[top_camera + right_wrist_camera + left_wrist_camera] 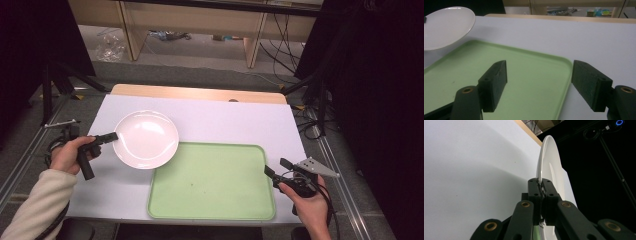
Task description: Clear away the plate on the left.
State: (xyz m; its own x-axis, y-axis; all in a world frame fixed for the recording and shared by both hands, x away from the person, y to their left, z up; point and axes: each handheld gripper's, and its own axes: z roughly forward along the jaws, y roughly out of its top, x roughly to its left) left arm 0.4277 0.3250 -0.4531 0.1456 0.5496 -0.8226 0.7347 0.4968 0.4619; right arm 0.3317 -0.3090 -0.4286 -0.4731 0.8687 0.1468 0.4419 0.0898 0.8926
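White plate [145, 138] sits on worktop [225, 125], its edge overlapping green tray [212, 182]; left tool [111, 136] pinches its rim. Right tool [276, 168] is spread, idle beside tray. Step looks like plate transfer; next: lift, set inside tray.

White plate [146, 139], pale green tray [212, 182]
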